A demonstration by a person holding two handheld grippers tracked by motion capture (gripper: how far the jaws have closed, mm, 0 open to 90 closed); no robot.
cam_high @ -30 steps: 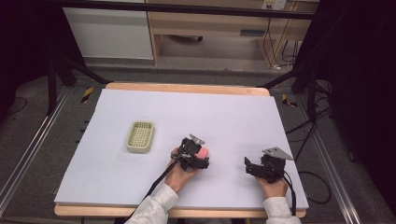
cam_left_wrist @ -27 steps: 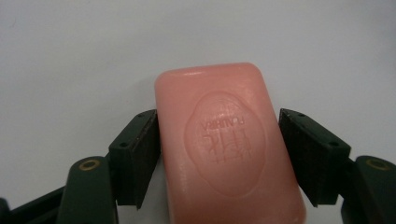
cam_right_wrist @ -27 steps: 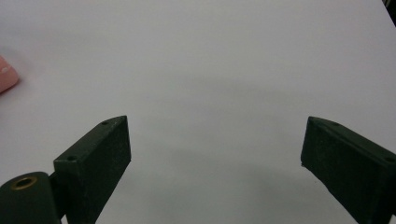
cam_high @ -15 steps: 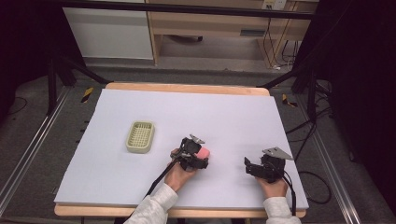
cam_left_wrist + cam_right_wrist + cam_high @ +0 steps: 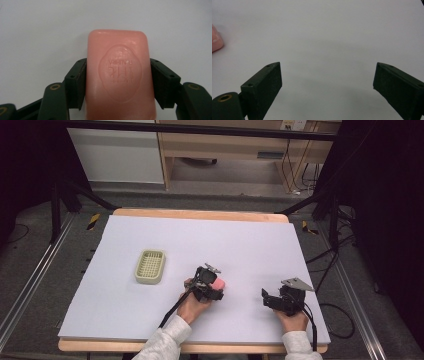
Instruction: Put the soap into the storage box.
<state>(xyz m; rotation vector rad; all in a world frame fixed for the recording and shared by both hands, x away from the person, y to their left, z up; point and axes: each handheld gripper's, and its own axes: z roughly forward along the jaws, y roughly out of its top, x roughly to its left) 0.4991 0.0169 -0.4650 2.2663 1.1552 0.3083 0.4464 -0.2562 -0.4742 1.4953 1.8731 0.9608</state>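
Observation:
A pink bar of soap [image 5: 120, 75] with an embossed oval stamp sits between the two black jaws of my left gripper [image 5: 118, 67], which press on its long sides. In the high view, the soap [image 5: 219, 283] and the left gripper [image 5: 214, 289] are low over the white sheet near the front middle. My right gripper [image 5: 266, 299] rests to the right of them, near the front edge. Its jaws stand wide apart in the right gripper view [image 5: 327, 75] with bare sheet between them. A corner of the soap [image 5: 215, 40] shows at that view's left edge.
A pale green slotted soap dish [image 5: 150, 266] lies on the sheet left of the left gripper, with nothing in it. The white sheet [image 5: 240, 240] covers a wooden table, and dark stand legs and cables lie on the floor around it.

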